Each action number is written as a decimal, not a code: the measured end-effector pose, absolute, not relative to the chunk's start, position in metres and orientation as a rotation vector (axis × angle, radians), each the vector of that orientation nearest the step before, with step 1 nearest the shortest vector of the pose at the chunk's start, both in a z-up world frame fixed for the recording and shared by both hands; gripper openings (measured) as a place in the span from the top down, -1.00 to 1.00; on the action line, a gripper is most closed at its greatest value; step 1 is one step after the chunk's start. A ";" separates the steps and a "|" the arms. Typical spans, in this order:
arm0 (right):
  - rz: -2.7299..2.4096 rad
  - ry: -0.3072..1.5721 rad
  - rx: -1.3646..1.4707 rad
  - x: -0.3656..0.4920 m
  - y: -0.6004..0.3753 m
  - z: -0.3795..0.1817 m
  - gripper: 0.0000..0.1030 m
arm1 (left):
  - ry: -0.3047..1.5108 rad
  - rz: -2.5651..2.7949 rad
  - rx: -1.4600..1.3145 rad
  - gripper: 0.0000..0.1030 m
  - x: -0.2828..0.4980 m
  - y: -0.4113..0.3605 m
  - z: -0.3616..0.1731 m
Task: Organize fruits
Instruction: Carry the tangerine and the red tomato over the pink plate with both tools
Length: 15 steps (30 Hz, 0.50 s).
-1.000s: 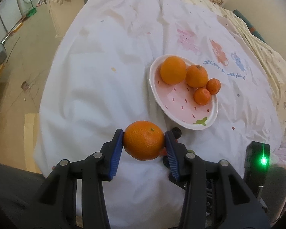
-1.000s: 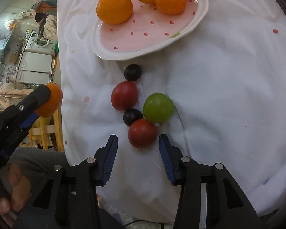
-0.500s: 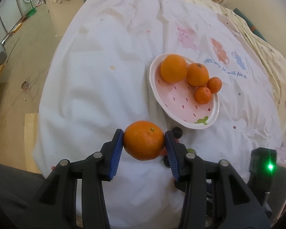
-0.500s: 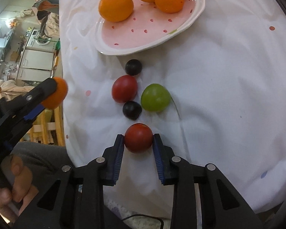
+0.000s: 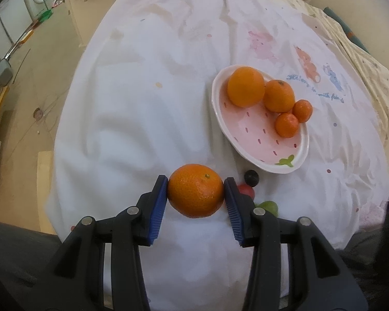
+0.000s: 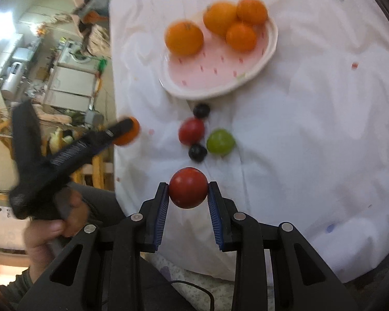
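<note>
The red fruit (image 6: 188,191) sits pinched between the pads of your right tongs (image 6: 188,194), whose jaws have just been closing on it, clear of the white cloth (image 6: 311,129). It is round and smooth, gripped near the pad tips, so a quick swing could roll it out. Your left tongs (image 5: 196,194) are part open and clamped on an orange (image 5: 196,193) near the table edge. The pink plate (image 5: 256,155) already holds four oranges (image 5: 245,86), so a hard landing may knock them. Loose fruit beside the plate (image 6: 220,142) could scatter if brushed.
</note>
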State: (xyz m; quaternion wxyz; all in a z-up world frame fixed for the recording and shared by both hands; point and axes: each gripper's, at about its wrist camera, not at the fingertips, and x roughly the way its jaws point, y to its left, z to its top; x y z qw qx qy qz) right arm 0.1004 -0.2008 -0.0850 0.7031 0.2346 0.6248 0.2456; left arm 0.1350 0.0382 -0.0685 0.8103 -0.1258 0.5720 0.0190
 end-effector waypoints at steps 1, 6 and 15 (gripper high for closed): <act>0.548 1.359 0.525 0.103 -0.208 -0.078 0.38 | 1.222 0.044 -0.265 0.23 0.135 0.038 -0.069; 0.557 1.246 0.543 0.119 -0.230 -0.052 0.38 | 1.194 0.056 -0.234 0.23 0.135 0.038 -0.066; 0.514 1.145 0.574 0.160 -0.260 -0.036 0.38 | 1.179 0.036 -0.208 0.23 0.145 0.028 -0.044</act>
